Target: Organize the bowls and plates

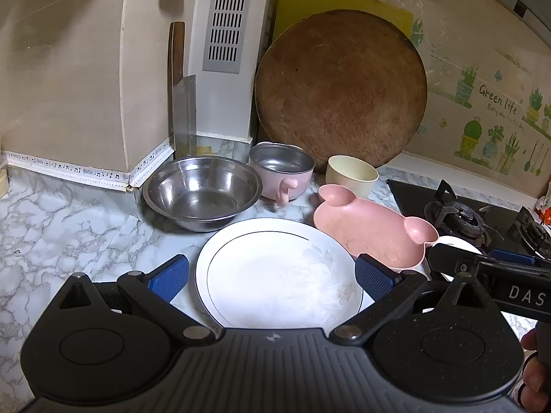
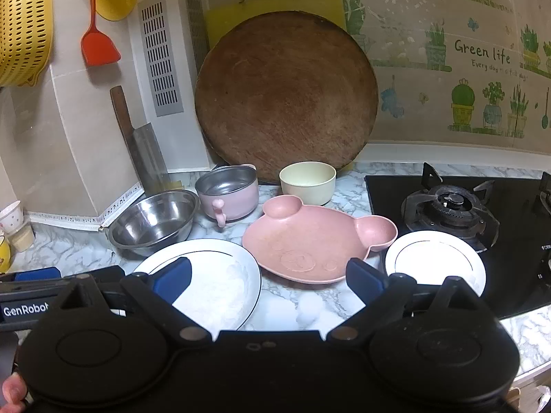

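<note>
A large white plate [image 1: 279, 275] [image 2: 220, 282] lies on the marble counter between the open fingers of my left gripper [image 1: 272, 277], which hovers over it. To its right sits a pink bear-shaped plate [image 1: 372, 230] [image 2: 310, 241], then a small white plate [image 2: 435, 261] at the stove's edge. Behind stand a steel bowl [image 1: 201, 191] [image 2: 155, 218], a pink steel-lined cup bowl [image 1: 282, 172] [image 2: 229, 191] and a cream bowl [image 1: 351, 173] [image 2: 308, 180]. My right gripper [image 2: 268, 278] is open above the counter in front of the pink plate, holding nothing.
A round wooden chopping board [image 2: 286, 93] leans on the back wall. A cleaver [image 2: 144, 151] stands in the left corner. The black gas stove [image 2: 451, 206] fills the right side. Small cups [image 2: 10, 216] sit at far left. A yellow colander [image 2: 24, 27] and red spatula [image 2: 98, 44] hang above.
</note>
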Tool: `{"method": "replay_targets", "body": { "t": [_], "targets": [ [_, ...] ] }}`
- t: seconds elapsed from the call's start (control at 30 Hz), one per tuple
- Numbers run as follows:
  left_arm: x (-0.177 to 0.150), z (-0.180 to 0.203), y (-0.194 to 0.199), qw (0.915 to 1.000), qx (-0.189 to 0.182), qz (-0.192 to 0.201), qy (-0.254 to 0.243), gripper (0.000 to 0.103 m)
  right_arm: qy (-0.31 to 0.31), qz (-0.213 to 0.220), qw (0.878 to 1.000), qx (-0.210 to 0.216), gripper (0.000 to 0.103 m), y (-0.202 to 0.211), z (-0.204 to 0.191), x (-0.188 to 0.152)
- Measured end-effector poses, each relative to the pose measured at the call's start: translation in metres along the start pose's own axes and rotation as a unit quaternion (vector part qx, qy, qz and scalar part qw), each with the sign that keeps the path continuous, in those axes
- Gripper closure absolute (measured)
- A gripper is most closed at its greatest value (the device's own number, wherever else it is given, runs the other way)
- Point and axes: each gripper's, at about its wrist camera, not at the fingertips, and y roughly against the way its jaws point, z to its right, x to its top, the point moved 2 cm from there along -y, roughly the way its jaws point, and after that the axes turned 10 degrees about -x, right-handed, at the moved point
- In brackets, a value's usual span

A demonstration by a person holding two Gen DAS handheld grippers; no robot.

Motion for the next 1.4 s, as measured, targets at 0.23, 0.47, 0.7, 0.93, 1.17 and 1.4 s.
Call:
{"method": "replay_targets", "body": {
  "t": [0.23, 0.47, 0.7, 0.93, 1.17, 1.4],
  "targets": [
    [0.002, 0.0, -0.002, 0.9999, -0.007, -0.004, -0.008, 0.0, -0.011, -0.006, 1.0, -0.008, 0.007, 0.0, 0.001, -0.002],
    [0.0, 0.004, -0.002, 0.9996, -0.02, -0.017, -0.012, 0.0, -0.011, -0.009, 1.0, -0.021, 0.01, 0.004, 0.003, -0.005],
    [-0.006, 0.008, -0.004, 0.999, -0.031, -0.029, -0.013, 0.0, -0.017, -0.016, 0.999, -0.033, 0.01, 0.009, 0.008, -0.01],
    [-0.013, 0.011, -0.006, 0.9982, -0.039, -0.043, -0.012, 0.0, -0.021, -0.025, 0.999, -0.043, 0.01, 0.013, 0.014, -0.016],
    [-0.016, 0.016, -0.008, 0.9977, -0.044, -0.049, -0.012, 0.0, -0.026, -0.029, 0.998, -0.049, 0.01, 0.014, 0.021, -0.019],
    [-0.015, 0.018, -0.012, 0.9976, -0.045, -0.051, -0.011, 0.0, -0.026, -0.029, 0.998, -0.049, 0.01, 0.013, 0.023, -0.019]
  ]
}}
